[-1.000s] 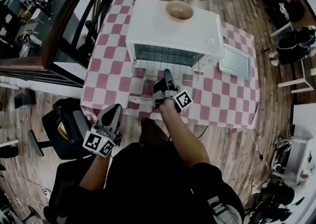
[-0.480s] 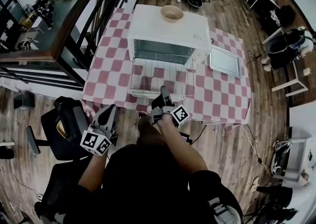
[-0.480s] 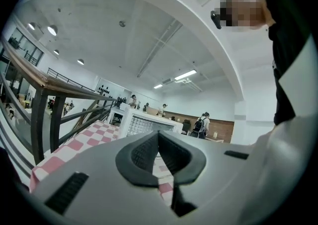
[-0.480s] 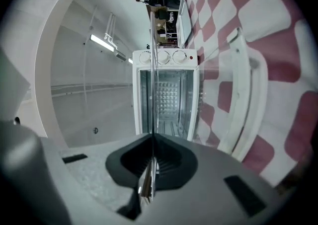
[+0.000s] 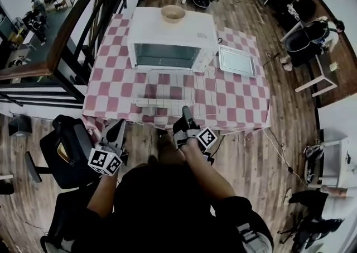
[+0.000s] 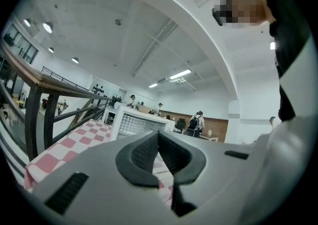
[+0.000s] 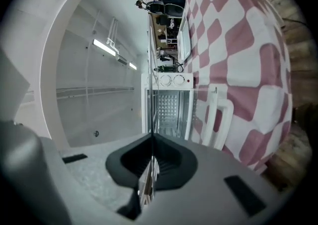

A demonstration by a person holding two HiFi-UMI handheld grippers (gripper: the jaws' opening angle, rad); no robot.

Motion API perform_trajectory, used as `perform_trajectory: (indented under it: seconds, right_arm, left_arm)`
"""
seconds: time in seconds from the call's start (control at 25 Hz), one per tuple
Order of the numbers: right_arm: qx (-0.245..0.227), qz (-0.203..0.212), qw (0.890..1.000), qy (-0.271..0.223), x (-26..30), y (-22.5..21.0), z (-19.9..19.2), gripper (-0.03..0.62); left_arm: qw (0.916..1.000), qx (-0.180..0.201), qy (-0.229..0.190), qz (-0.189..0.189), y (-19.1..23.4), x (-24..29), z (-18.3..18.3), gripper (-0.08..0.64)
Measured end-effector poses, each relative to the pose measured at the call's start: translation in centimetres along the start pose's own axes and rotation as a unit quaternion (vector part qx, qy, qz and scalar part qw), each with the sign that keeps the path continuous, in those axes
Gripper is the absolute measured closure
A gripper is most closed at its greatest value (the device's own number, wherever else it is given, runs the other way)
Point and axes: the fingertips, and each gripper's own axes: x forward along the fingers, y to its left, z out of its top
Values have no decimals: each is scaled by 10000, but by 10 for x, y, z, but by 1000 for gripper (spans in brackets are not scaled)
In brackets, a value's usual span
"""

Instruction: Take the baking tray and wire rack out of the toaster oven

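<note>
The white toaster oven (image 5: 167, 39) stands at the back of the checked table, its door folded down with the white handle (image 5: 149, 103) toward me. The wire rack (image 5: 192, 92) is drawn out over the door and reaches the table's front edge. My right gripper (image 5: 186, 111) is shut on the rack's front edge. In the right gripper view the rack (image 7: 150, 105) shows edge-on as a thin line between the closed pads (image 7: 151, 142). The baking tray (image 5: 236, 60) lies on the table right of the oven. My left gripper (image 5: 119, 126) hangs off the table's front left corner, shut and empty (image 6: 159, 157).
A tan bowl (image 5: 173, 13) sits on top of the oven. A black office chair (image 5: 67, 151) stands at the front left beside my left gripper. A dark railing (image 5: 83, 17) runs along the table's left side. Cables and clutter lie on the wooden floor behind and to the right.
My right gripper has pulled back toward me with the wire rack, which has slid out of the oven over the open door. The left gripper has drifted back off the table's edge.
</note>
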Motion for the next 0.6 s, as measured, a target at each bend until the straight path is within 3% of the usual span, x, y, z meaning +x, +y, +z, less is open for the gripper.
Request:
perform_trajectory:
  seconds: [0.16, 0.6]
  right_arm:
    - [-44, 6, 9996, -273, -26, 4, 38, 589]
    - [-145, -59, 9947, -1015, -89, -2, 176, 589]
  left_arm:
    - [9993, 336, 150, -109, -18, 25, -5, 566]
    - [9963, 542, 389, -550, -96, 125, -27, 566]
